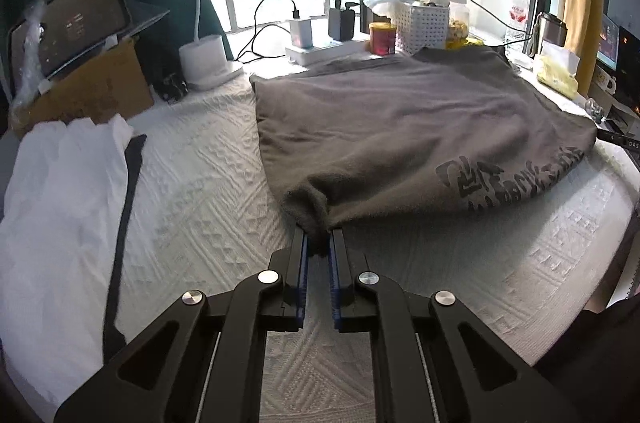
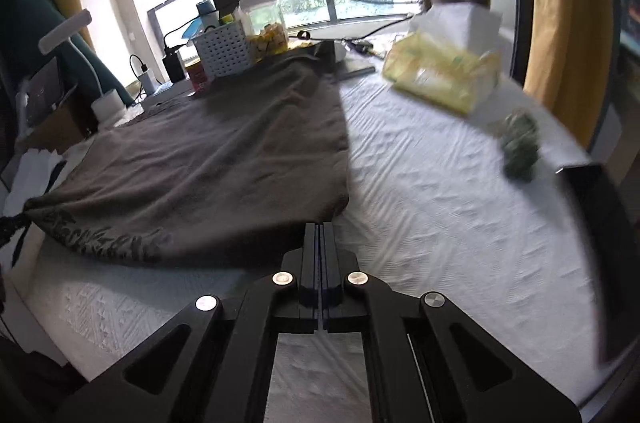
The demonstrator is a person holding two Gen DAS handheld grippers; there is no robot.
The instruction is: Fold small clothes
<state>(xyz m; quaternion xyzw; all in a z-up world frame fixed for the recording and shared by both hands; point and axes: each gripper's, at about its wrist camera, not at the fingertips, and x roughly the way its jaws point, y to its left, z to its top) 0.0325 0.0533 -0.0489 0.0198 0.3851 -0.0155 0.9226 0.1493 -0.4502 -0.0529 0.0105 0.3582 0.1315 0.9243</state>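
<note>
White textured bedding [image 1: 208,191] is being lit by a bright window at the top of both frames. Across the centre of the left wrist view a grey printed T-shirt [image 1: 420,135] is being spread flat, and its near corner is being pinched between the blue pads of the left gripper [image 1: 319,243] at lower centre. In the right wrist view, the right gripper [image 2: 319,235] is being pressed fully together at the shirt's near edge; whether fabric is being caught cannot be told. A white garment [image 1: 60,207] is being left at the left edge.
</note>
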